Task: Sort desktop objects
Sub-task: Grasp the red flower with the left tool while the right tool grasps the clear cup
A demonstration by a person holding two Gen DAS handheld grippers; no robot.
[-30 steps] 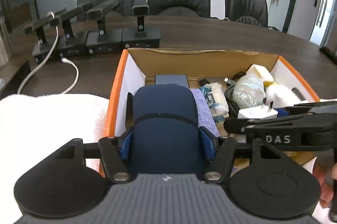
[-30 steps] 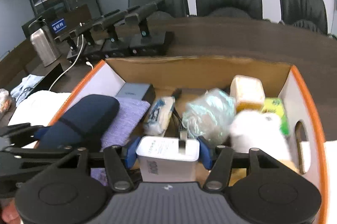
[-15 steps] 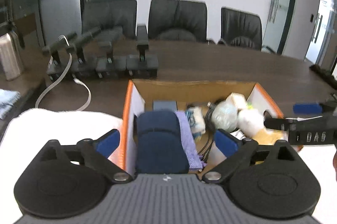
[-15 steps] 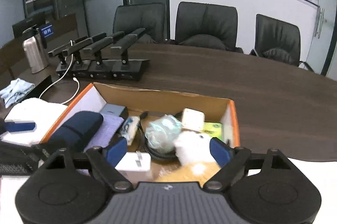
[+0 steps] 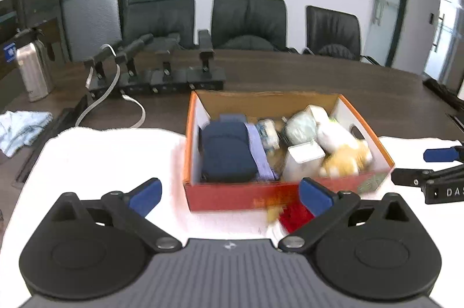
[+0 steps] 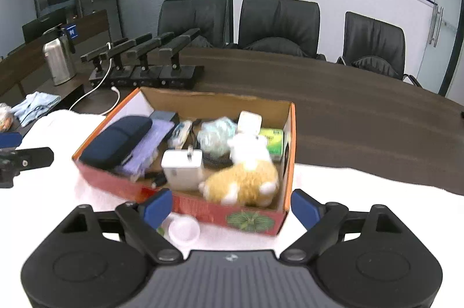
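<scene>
Both grippers, left gripper (image 5: 229, 193) and right gripper (image 6: 230, 206), are held wide and empty, having just been opening; the box (image 6: 252, 218) at twelve o'clock is packed.

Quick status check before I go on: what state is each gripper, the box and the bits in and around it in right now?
left gripper: open, jaws just widened, nothing between.
right gripper: open, jaws just widened, nothing between.
orange box: open-topped, crowded, on the white cloth.
navy case: closed, lying in the box at its left side.
white charger: in the box, prongs up.
plush toy: lying in the box's near right corner.
small white cup: outside the box, on the cloth.
</scene>
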